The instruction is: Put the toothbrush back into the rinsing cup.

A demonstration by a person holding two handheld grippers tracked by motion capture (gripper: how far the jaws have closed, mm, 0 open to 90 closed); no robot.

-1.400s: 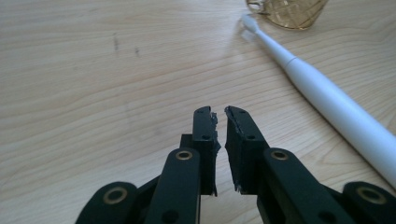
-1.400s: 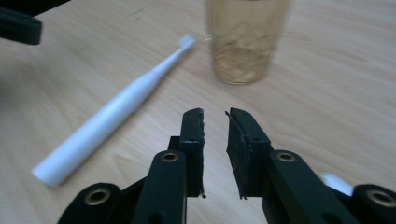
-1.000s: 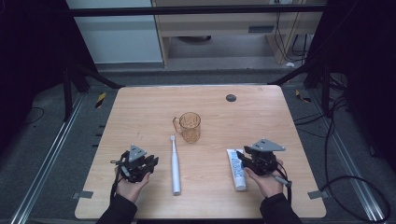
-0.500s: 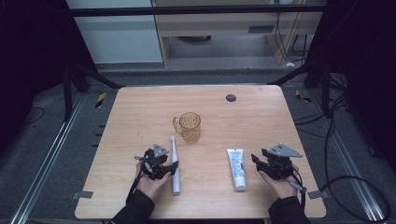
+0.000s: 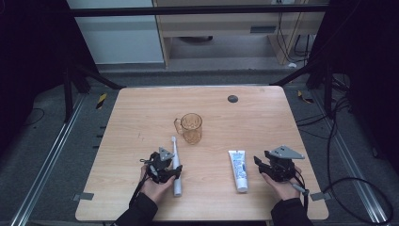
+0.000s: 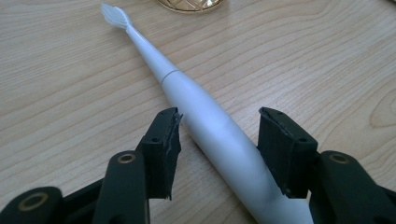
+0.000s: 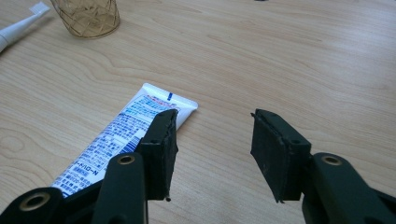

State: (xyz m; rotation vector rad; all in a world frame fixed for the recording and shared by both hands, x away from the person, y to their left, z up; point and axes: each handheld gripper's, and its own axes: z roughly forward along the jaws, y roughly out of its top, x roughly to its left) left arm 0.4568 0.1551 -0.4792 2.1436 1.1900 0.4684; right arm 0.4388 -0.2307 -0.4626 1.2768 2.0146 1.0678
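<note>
A white electric toothbrush [image 5: 175,150] lies on the wooden table [image 5: 141,113], head toward an amber glass cup [image 5: 191,127]. My left gripper [image 5: 175,170] straddles its handle [image 6: 205,116]. Its jaws opened wide, have just closed a little, and stand open; the left pad is at the handle and the right pad is clear of it. A white toothpaste tube [image 5: 239,169] lies to the right. My right gripper [image 5: 261,162] sits beside it, and its jaws have just been opening. Nothing is between the right gripper [image 7: 214,135] jaws; the tube [image 7: 116,135] lies just outside the left one.
A small black round disc [image 5: 232,98] sits near the table's far edge. The cup [image 7: 86,16] stands beyond both grippers, near the toothbrush head [image 7: 14,28]. Dark frame legs and cables surround the table on the floor.
My left gripper moved right onto the toothbrush handle. My right gripper moved right, off the toothpaste tube's side. Both have stayed put over the last half second.
</note>
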